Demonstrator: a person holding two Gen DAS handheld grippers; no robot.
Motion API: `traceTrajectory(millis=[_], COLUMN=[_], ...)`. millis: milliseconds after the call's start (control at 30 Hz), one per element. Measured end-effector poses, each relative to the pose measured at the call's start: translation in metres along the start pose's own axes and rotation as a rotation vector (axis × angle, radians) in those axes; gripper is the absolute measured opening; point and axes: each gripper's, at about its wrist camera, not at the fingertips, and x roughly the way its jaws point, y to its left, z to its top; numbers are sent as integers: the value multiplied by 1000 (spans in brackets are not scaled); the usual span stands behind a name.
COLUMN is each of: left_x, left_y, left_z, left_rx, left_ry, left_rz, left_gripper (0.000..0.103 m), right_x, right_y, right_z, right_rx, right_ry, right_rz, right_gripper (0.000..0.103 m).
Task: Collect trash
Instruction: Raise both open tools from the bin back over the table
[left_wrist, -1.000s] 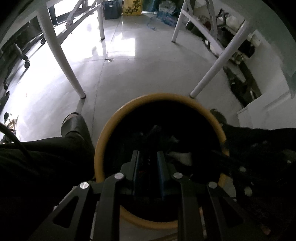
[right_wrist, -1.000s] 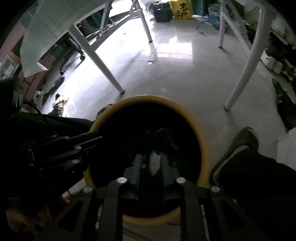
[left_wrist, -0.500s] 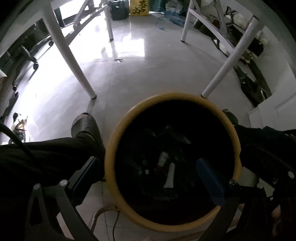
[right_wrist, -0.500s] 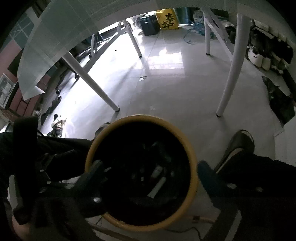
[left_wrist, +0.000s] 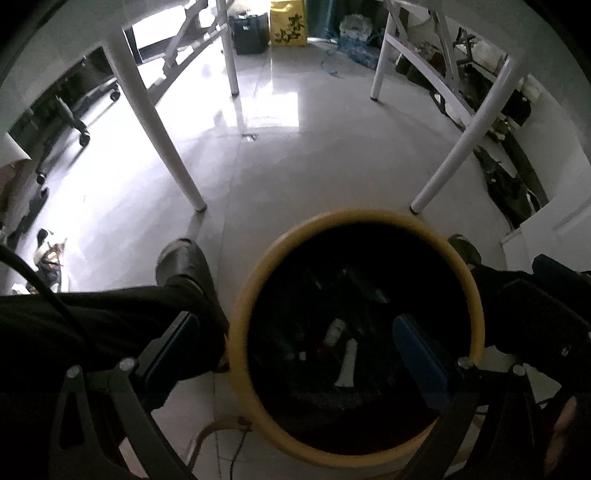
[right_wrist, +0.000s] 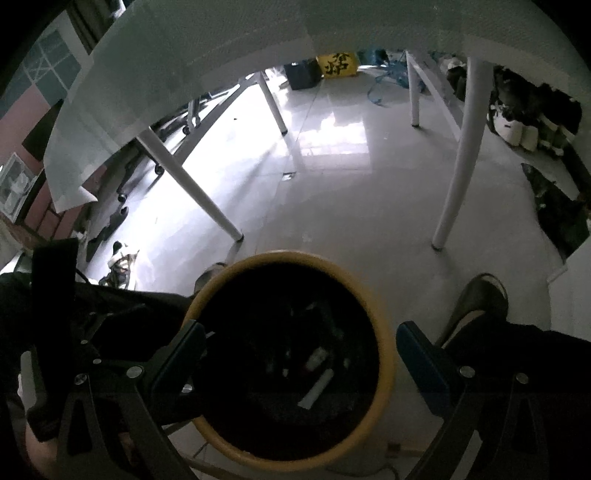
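Observation:
A round bin with a yellow rim (left_wrist: 236, 332) (right_wrist: 386, 365) stands on the floor between the person's legs, lined with a dark bag. Small pale scraps of trash (left_wrist: 345, 363) (right_wrist: 316, 389) lie at its bottom. My left gripper (left_wrist: 295, 332) hangs above the bin's mouth, open wide, its blue-padded fingers (left_wrist: 417, 354) holding nothing. My right gripper (right_wrist: 301, 343) is also above the bin, open wide and empty, with one finger (right_wrist: 421, 362) outside the right rim.
White table legs (left_wrist: 155, 122) (right_wrist: 456, 166) stand on the glossy grey floor beyond the bin. The person's shoes (left_wrist: 181, 258) (right_wrist: 476, 299) flank the bin. A table edge (right_wrist: 221, 55) hangs overhead. Cables (left_wrist: 221, 428) lie at the bin's base; boxes and clutter line the far walls.
Both grippers went from nearly shut inside the bin, each on a scrap, to wide open; the scraps now lie in the bin. Both views have drawn back and tilted up slightly.

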Motion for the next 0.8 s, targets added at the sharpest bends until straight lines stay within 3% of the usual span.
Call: traceTrajectory(millis=[433, 800], left_x=[-46, -117], left_y=[11, 24], left_z=[14, 39], left_rx=[-21, -44], left_ry=[-154, -321], left_rz=[-17, -43], left_gripper=[102, 102], right_x=[-52, -102], right_y=[30, 28], right_z=[13, 44], right_rx=[-157, -181], right_ry=[-179, -269], right_rz=[34, 40], right_gripper=[103, 103])
